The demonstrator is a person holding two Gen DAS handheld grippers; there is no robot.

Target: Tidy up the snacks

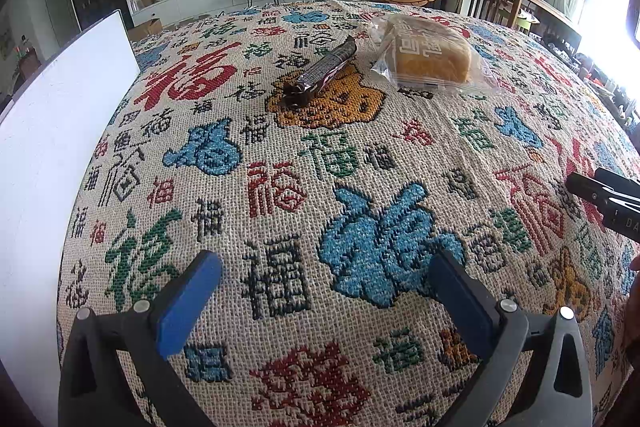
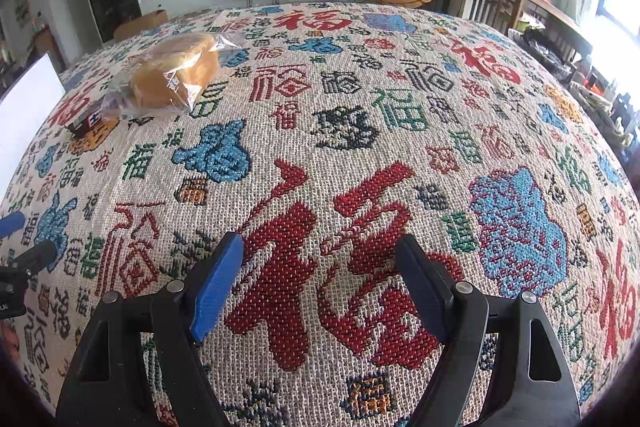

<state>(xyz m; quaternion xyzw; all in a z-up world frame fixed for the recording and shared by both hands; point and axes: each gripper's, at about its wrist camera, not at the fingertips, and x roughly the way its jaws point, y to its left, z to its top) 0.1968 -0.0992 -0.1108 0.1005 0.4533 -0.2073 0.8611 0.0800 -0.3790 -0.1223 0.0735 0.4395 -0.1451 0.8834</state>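
Bench covered by a woven cloth (image 1: 360,155) with coloured characters; two snacks lie on it. Dark wrapped snack bar (image 1: 320,71) lies flat on an orange motif, long axis running away from the camera; bagged bread loaf (image 1: 430,57) just beside it to its right, apart from it as far as can be seen. White board (image 1: 60,131) stands along the bench's left edge.

Left gripper (image 1: 324,291): jaws spread, nothing between them, only cloth below; both snacks lie well ahead of the jaws, bar slightly left of centre, loaf to the right.

Right gripper (image 2: 322,277): jaws spread, empty, over a large red character; loaf (image 2: 176,75) lies far ahead and to the left; bar (image 2: 86,123) barely shows, mostly behind the loaf's bag.

Each gripper's tip shows at the edge of the other's view.
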